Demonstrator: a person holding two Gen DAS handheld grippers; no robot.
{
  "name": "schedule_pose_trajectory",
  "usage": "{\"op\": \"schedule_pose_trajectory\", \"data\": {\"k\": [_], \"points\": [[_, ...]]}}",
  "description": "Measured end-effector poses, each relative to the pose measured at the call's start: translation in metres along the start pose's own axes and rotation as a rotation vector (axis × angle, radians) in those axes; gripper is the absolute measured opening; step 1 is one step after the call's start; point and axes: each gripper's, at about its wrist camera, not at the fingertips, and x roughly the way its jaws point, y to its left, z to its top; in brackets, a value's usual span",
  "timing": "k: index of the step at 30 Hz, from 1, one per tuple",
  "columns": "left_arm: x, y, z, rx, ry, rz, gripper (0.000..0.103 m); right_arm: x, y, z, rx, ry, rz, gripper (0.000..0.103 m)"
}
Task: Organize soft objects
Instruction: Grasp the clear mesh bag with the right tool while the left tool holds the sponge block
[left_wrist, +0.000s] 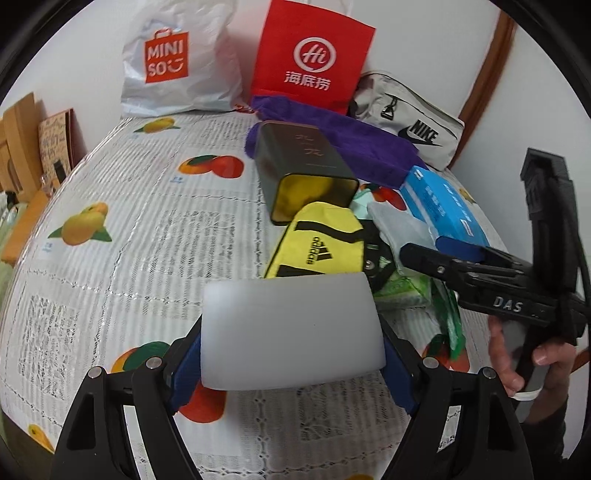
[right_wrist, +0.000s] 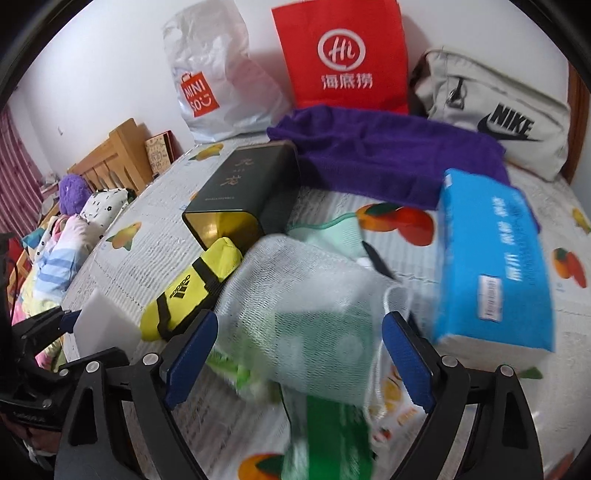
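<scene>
Left claw (left_wrist: 291, 334) is clamped on a white foam block (left_wrist: 291, 332), its blue pads pressing the block's two sides, held over the fruit-print bed cover (left_wrist: 147, 229). Taking the open dark tin (left_wrist: 303, 166) lying on its side as landmark: the block sits in front of the tin, nearer the camera, and a yellow adidas pouch (left_wrist: 317, 243) lies between them, its far end touching the tin's open mouth. Left of the tin the cover is bare fabric with printed fruit. Behind the tin a purple towel (left_wrist: 354, 140) stretches out, and farther back against the wall stand a white MINISO bag (left_wrist: 177, 62), a red paper bag (left_wrist: 314, 59) and a grey Nike bag (left_wrist: 410, 122). Right of the tin lies a blue tissue pack (left_wrist: 443, 206).

Right claw (right_wrist: 297, 350) has its fingers spread apart on either side of a white mesh bag (right_wrist: 306, 306); whether the pads touch the mesh cannot be told, as that part is blurred. The mesh bag lies in front of and to the right of the tin (right_wrist: 240, 192), over green packets (right_wrist: 332, 435) and a pale green cloth (right_wrist: 336, 232). In this view the pouch (right_wrist: 192, 288) is just in front of the tin, and the tissue pack (right_wrist: 491, 258) well to its right.
</scene>
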Motion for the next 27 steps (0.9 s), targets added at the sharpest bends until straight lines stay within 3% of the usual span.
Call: {"op": "schedule_pose_trajectory", "data": {"k": [3, 4, 5, 6, 8, 11, 19, 27], "points": [[0.003, 0.006, 0.000, -0.018, 0.007, -0.004, 0.081, 0.005, 0.004, -0.001, -0.032, -0.014, 0.007, 0.079], [0.004, 0.008, -0.001, -0.021, 0.009, -0.005, 0.081, 0.005, 0.005, -0.001, -0.039, -0.018, 0.009, 0.062], [0.005, 0.009, 0.000, -0.026, 0.011, -0.008, 0.081, 0.004, 0.005, -0.001, -0.045, -0.020, 0.021, 0.050], [0.006, 0.010, -0.001, -0.031, 0.013, -0.009, 0.081, 0.004, 0.005, 0.000, -0.047, -0.020, 0.027, 0.044], [0.008, 0.011, 0.000, -0.039, 0.021, -0.017, 0.081, 0.000, 0.004, 0.002, -0.051, -0.029, 0.027, 0.015], [0.008, 0.012, 0.000, -0.038, 0.020, -0.021, 0.081, -0.009, 0.001, 0.006, -0.049, -0.047, 0.048, 0.008], [0.003, 0.010, 0.007, -0.038, -0.007, -0.018, 0.081, -0.047, -0.007, 0.004, -0.028, -0.106, 0.022, 0.008], [0.004, 0.009, 0.017, -0.043, -0.009, -0.001, 0.081, -0.097, -0.027, -0.042, -0.013, -0.085, -0.042, 0.008]]}}
